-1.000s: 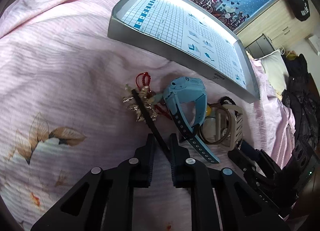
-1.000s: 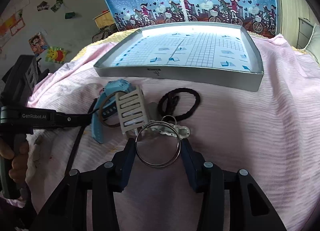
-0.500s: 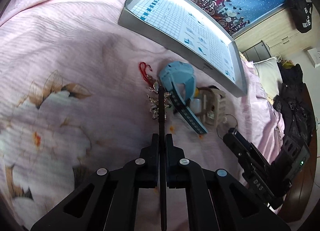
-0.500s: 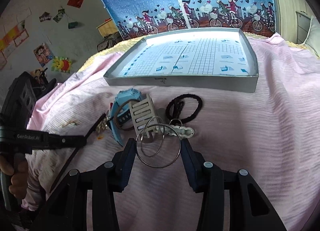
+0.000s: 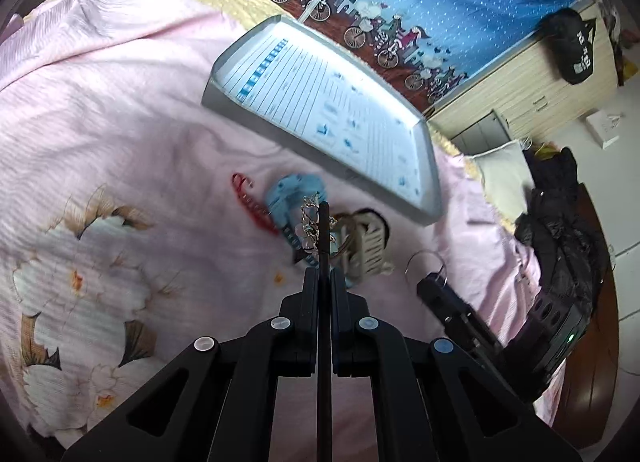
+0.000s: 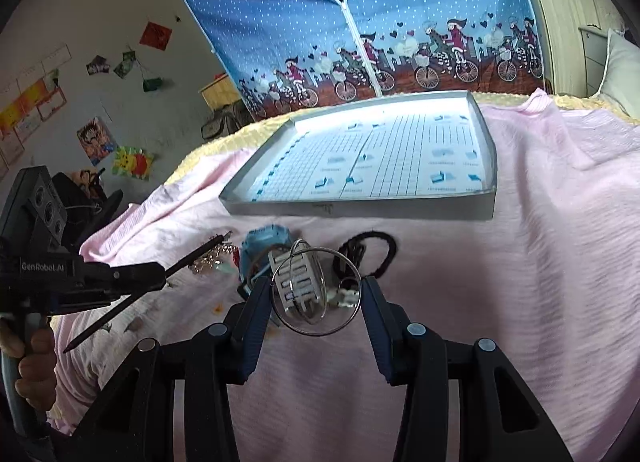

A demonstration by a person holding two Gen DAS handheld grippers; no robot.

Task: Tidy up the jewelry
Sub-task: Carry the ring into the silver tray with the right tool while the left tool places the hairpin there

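While clamped (left) hand-held gripper (image 5: 324, 282), black strap (image 5: 323, 229)

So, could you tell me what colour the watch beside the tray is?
Light blue watch, clearest in the right wrist view.

A pink-sheeted bed (image 6: 540, 221) stands before a blue bicycle-print curtain (image 6: 400, 13); left of the curtain, a poster-covered white wall (image 6: 100, 73).

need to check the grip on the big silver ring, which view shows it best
The right wrist view: the big silver ring fills the centre, clamped between the right claw with smaller rings hanging from it. The left wrist view shows only a thin arc of it at the other claw's tip, and the contact points are not visible.
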